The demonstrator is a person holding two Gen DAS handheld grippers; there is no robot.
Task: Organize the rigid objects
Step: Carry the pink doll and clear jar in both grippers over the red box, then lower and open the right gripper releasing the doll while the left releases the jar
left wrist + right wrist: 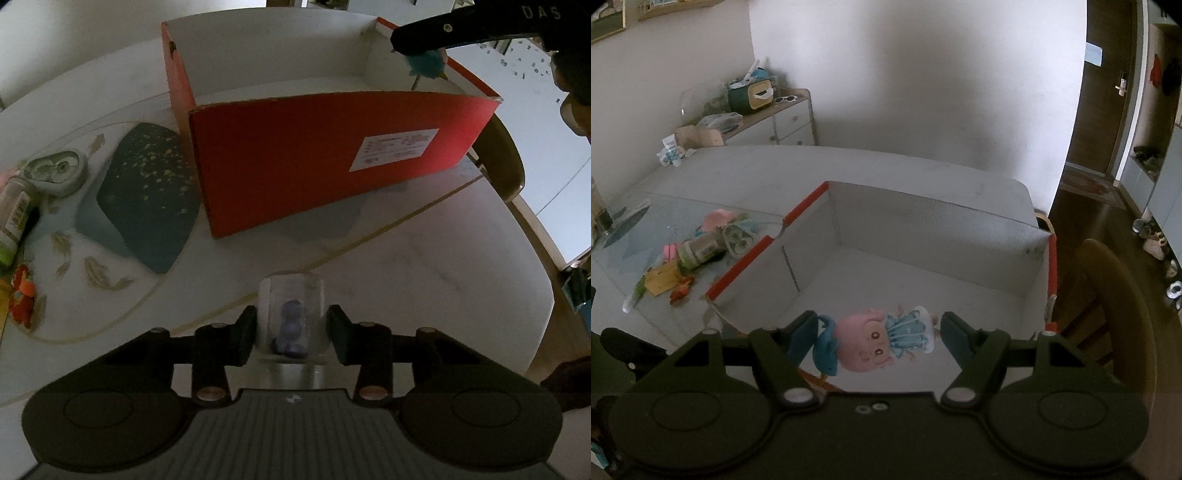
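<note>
White tabletop [424, 251] under dim light. Left gripper [291, 332] has its pads against a clear case [291, 317] — the blue figure inside is blurred. Right gripper [875, 338] clamps a pink-headed doll [882, 341] lying crosswise, head toward nine o'clock, over the red box [923, 266] at twelve.

red box [325, 162] walls ahead, open top

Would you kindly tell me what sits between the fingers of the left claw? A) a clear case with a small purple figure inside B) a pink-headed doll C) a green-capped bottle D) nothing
A: the left claw brackets a clear case holding a purple figure.
</note>
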